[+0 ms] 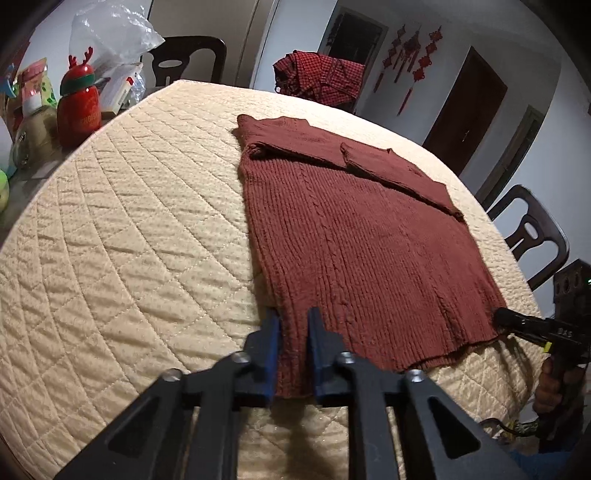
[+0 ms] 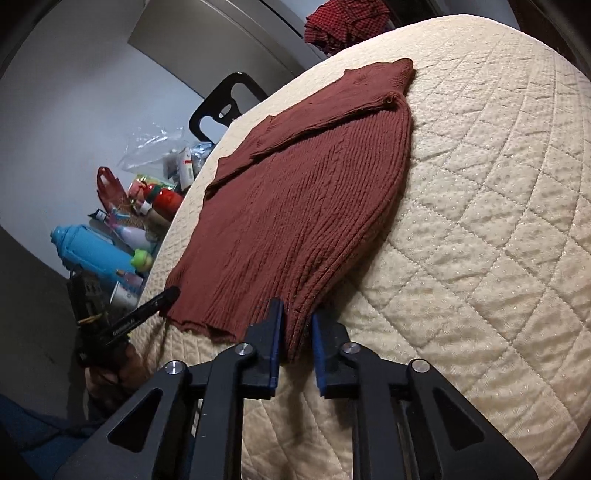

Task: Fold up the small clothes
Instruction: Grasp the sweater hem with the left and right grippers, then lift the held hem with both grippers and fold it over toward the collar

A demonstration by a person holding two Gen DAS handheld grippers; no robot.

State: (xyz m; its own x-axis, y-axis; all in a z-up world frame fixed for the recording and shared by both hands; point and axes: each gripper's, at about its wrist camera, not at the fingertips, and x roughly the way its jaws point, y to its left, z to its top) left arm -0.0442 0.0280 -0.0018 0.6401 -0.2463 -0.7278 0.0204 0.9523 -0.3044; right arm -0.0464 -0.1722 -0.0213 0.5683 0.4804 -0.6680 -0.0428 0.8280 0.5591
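I have each hand-held gripper, left (image 1: 293, 354) and right (image 2: 297, 350), pinching one near hem corner of the rust knit sweater (image 1: 354, 236), which lies flat with sleeves folded in on the quilted tabletop (image 1: 129, 229), likely so the hem lifts evenly for folding toward the collar.

Sweater (image 1: 354, 236) lies flat on the quilted pad (image 1: 129, 221) covering the surface, sleeves folded across its far end.

Left wrist view: left tongs (image 1: 293, 332) at lower centre, straddling the sweater's near hem corner. Right tongs (image 1: 502, 317) at right edge, tip at the other hem corner. Reindeer bottle (image 1: 79, 99) and plastic bag (image 1: 110, 33) upper left, off the pad. Chair (image 1: 188, 59) behind the pad; checked cloth (image 1: 321, 77) at top centre, beyond the far edge. Second chair (image 1: 528, 229) at right.

Right wrist view: right tongs (image 2: 297, 332) lower centre on the hem; left tongs (image 2: 170, 295) at lower left.
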